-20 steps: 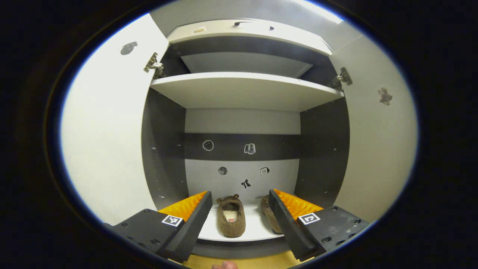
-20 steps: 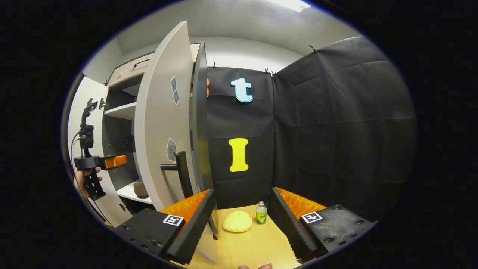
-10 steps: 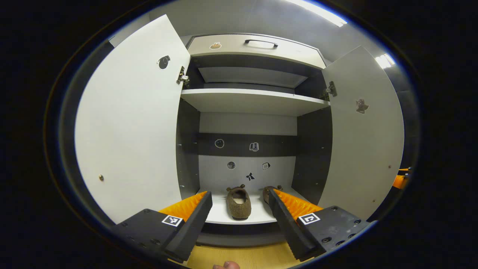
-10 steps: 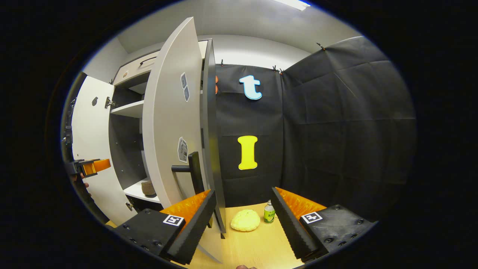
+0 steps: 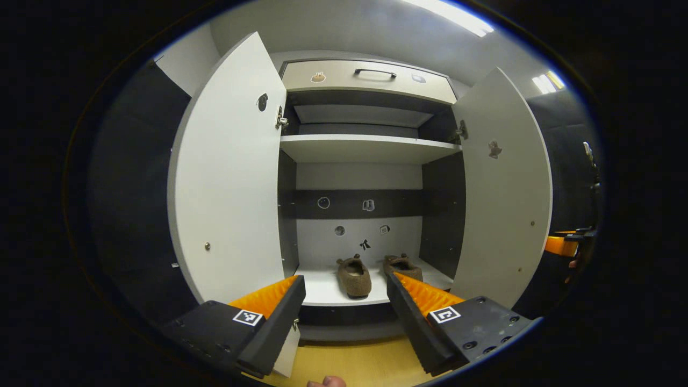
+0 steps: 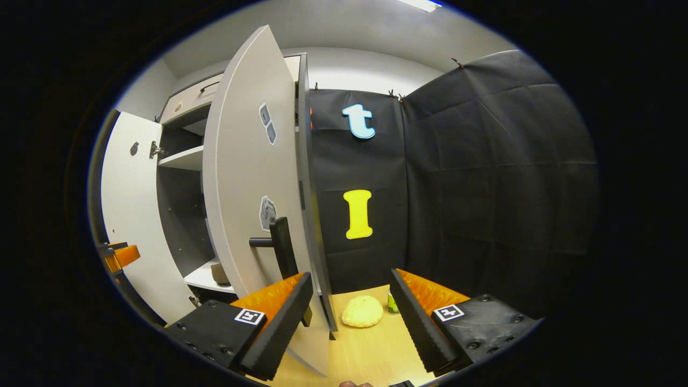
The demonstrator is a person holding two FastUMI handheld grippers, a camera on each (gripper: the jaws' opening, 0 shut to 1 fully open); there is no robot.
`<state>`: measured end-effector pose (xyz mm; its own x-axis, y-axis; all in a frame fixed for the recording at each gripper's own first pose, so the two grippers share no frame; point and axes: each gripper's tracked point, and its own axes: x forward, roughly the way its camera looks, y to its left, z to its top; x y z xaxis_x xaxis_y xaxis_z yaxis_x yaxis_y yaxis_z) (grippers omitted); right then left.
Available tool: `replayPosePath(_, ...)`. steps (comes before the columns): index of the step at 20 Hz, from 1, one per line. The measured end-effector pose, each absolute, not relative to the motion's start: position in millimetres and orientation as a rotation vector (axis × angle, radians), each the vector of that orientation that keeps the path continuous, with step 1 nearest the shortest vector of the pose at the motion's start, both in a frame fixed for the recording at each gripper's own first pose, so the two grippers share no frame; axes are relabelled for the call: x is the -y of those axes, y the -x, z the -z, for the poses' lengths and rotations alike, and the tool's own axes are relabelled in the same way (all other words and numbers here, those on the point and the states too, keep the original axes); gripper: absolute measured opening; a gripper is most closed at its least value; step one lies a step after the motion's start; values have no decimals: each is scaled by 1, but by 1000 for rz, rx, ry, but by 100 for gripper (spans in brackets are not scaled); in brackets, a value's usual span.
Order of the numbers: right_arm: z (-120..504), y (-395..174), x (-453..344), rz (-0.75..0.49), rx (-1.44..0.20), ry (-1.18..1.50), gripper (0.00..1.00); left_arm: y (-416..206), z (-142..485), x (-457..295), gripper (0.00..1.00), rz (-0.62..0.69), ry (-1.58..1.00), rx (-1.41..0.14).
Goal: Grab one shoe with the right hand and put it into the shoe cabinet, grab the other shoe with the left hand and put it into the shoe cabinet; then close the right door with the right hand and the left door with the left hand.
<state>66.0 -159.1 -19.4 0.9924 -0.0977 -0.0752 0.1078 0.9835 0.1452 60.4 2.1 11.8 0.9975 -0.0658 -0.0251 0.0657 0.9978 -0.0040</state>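
I see my right gripper (image 6: 349, 317) with its fingers spread, empty, just beside the right door (image 6: 250, 177) and its black handle (image 6: 279, 244). One shoe (image 6: 219, 274) sits near the shelf's (image 6: 201, 278) front edge. A yellow lump (image 6: 363, 310) lies on the wooden floor (image 6: 371, 352).

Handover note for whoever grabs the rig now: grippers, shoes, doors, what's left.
Left gripper: open, empty, facing the open shoe cabinet.
Right gripper: open, empty, beside the right door's black handle.
Both shoes sit side by side on the bottom shelf: placing done.
Left door and right door are wide open.
Left: close the right door with the right gripper, then the left door with the left.
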Motion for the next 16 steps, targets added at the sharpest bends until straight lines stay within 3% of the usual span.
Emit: replayPosePath(16,30,-97,9,-94,-84,-161,98,-9,-9,-104,96,-32,25,-48)
